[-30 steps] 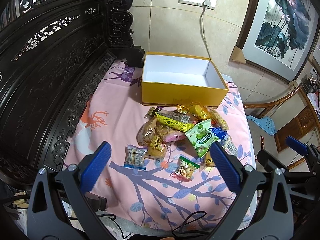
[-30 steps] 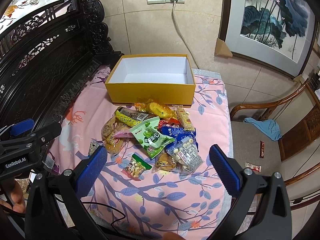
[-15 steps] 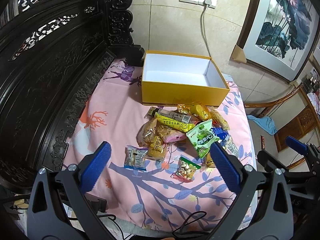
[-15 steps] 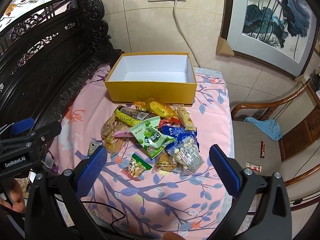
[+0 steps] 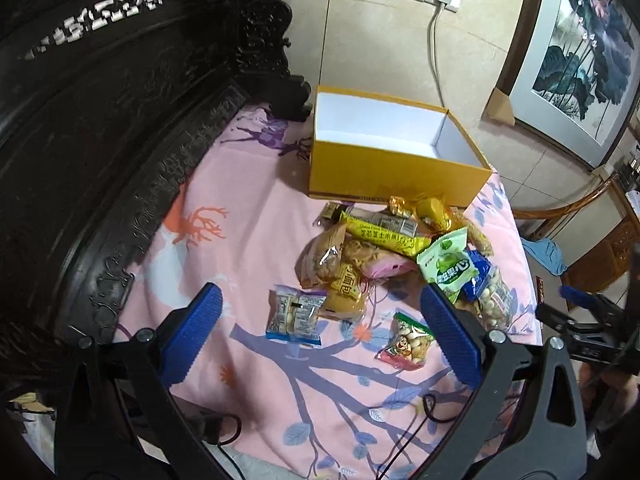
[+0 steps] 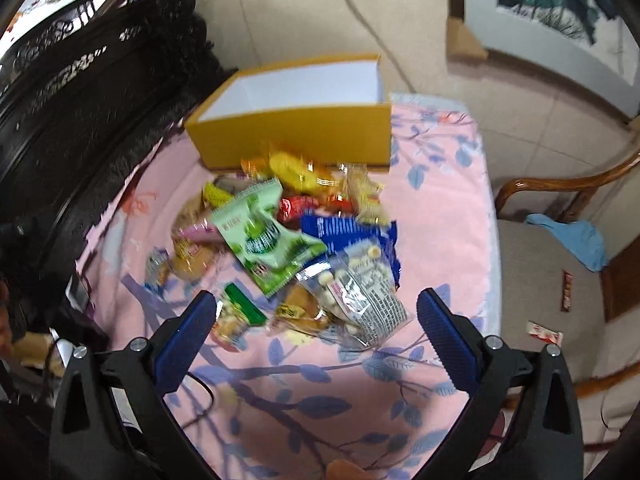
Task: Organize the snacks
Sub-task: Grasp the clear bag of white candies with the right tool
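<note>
Both open grippers, left gripper (image 5: 320, 320) and right gripper (image 6: 316, 320), dropped nearer the, seemingly untouched, snacks (image 6: 280, 240).

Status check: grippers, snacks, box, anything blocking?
Left hand-held gripper open, empty. Right hand-held gripper open, jaws just closing slightly, nothing gripped. Snack pile loose on cloth; yellow box empty. Nothing blocking.

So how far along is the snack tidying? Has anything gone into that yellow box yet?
Nothing looks done yet: the yellow box shows only its bare white inside. Neither gripper holds anything; the left gripper and right gripper both stand open above the cloth, the right one's jaws having just narrowed slightly over the clear nut packet. Left to do: the whole snack pile, presumably bound for the box.
</note>
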Tool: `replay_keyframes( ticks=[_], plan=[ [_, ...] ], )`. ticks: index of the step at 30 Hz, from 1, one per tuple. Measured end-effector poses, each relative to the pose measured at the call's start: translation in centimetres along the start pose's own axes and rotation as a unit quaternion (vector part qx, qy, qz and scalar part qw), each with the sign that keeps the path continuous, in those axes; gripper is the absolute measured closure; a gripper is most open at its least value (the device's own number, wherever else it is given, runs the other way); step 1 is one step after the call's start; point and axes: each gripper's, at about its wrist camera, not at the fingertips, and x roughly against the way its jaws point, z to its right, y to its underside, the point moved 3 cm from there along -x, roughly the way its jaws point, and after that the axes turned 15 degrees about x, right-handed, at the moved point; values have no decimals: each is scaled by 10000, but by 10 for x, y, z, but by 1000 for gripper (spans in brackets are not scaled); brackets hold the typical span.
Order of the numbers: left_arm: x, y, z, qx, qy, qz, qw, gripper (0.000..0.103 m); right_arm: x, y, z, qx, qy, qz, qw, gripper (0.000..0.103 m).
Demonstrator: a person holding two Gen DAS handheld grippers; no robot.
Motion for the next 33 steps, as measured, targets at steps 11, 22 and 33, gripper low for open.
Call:
replay_keyframes(
  ticks=[11, 22, 33],
  plan=[
    [-25, -1, 18, -49, 87, -187, 9998, 2, -71, 10, 28, 776, -495, -602, 9939, 13],
    [-46, 5, 44, -228, -118, -491, 9985, 2, -112, 17, 39, 1108, -1000, -855, 9851, 28],
    [-117, 32, 94, -409, 625, -1415, 9871, 2, -78, 32, 69, 169, -1048, -313, 9939, 67]
  ],
)
